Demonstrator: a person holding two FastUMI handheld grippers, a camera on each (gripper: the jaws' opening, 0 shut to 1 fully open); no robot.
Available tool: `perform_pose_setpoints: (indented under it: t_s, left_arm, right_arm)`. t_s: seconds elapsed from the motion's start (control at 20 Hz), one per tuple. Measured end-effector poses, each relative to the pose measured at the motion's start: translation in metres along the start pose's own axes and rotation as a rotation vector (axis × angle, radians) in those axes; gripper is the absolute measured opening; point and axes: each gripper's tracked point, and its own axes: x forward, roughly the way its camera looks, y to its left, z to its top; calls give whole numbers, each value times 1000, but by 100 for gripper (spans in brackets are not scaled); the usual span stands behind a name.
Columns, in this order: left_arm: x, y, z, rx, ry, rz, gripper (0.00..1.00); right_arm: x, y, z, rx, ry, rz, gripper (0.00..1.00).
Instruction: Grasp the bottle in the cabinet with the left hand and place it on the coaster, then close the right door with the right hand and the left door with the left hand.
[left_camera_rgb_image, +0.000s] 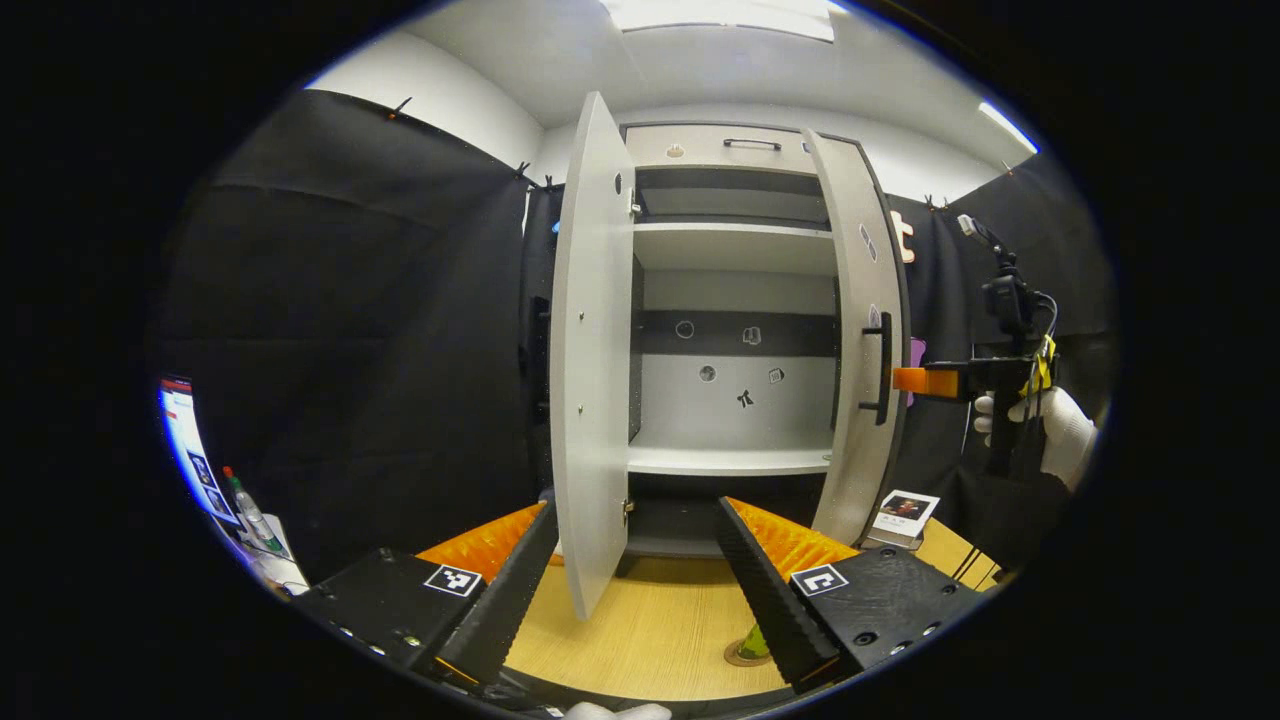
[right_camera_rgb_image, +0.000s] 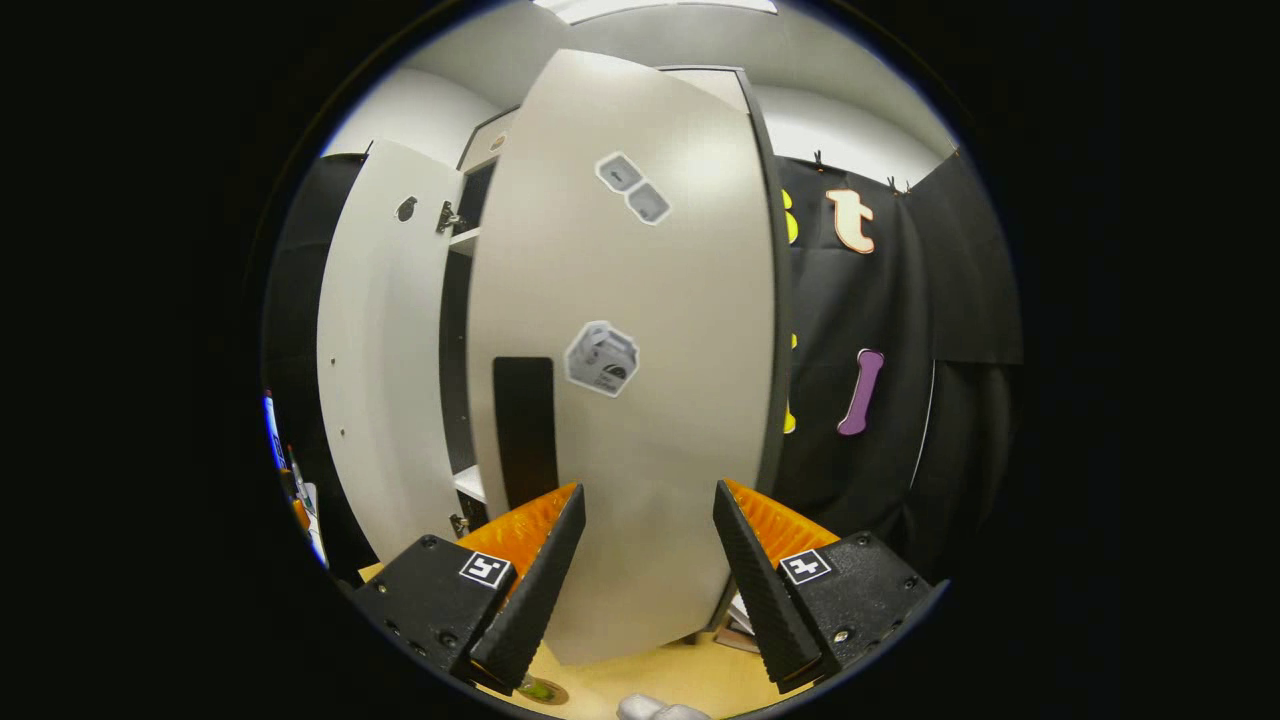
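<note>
Beside the right door (right_camera_rgb_image: 640, 350), right gripper (right_camera_rgb_image: 650, 580) jaws apart

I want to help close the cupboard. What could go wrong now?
1. The right gripper is open, facing the right door's outer face. A hard push might slam it.
2. The bottle on the coaster sits low beside the left gripper; moving to the left door might knock it over.
3. The left door is wide open, so its swing might graze the left gripper.

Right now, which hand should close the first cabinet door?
Right. The right gripper sits by the right door near its black handle; the left gripper hangs back, fingers open, facing the cabinet.
</note>
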Motion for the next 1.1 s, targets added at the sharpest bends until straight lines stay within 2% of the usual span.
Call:
perform_pose_setpoints:
  t_s: [0.55, 0.65, 0.7, 1.1]
  left_arm:
    - [18, 16, 10, -20, -26, -14, 96]
    - [24, 30, 19, -8, -42, -7, 100]
    - [27, 37, 25, -2, -52, -3, 96]
    - [60, 121, 71, 95, -115, 92, 96]
  right_arm:
    - [-39, -8, -3, 9, 17, -34, 80]
    - [-52, -6, -9, 13, 29, -37, 80]
    - [-57, -5, -14, 12, 38, -39, 80]
    - [-99, 3, -45, 22, 94, -64, 80]
